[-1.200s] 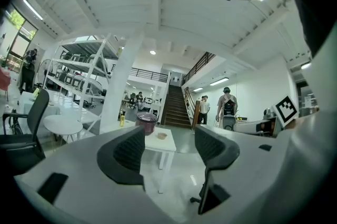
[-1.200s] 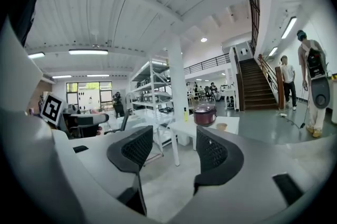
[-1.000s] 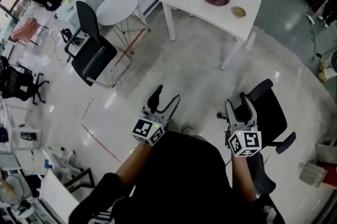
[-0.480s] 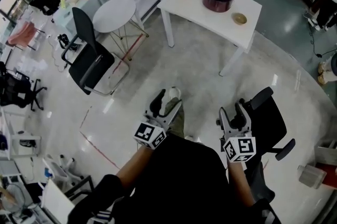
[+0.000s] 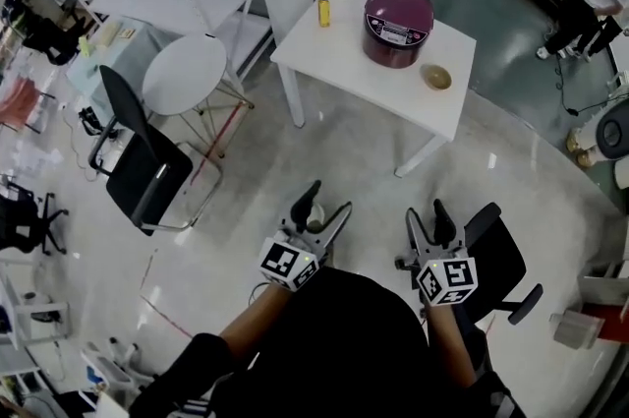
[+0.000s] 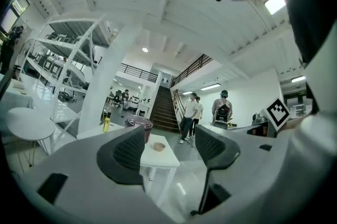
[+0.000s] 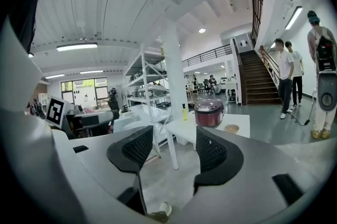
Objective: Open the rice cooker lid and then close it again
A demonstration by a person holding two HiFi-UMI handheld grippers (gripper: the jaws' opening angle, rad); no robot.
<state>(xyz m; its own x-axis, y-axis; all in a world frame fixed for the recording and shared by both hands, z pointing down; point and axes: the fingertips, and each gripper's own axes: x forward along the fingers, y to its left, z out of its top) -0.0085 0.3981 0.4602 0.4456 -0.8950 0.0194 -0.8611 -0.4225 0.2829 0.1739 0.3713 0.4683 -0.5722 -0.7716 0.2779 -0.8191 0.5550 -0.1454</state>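
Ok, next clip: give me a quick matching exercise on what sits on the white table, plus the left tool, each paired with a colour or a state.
Column one:
1. rice cooker
2. bottle
3. bowl
4. left tool

Column two:
A. yellow
B. dark maroon, lid down
C. tan
D. jaws apart, nothing between them

Pairs: 1-B, 2-A, 3-C, 4-D
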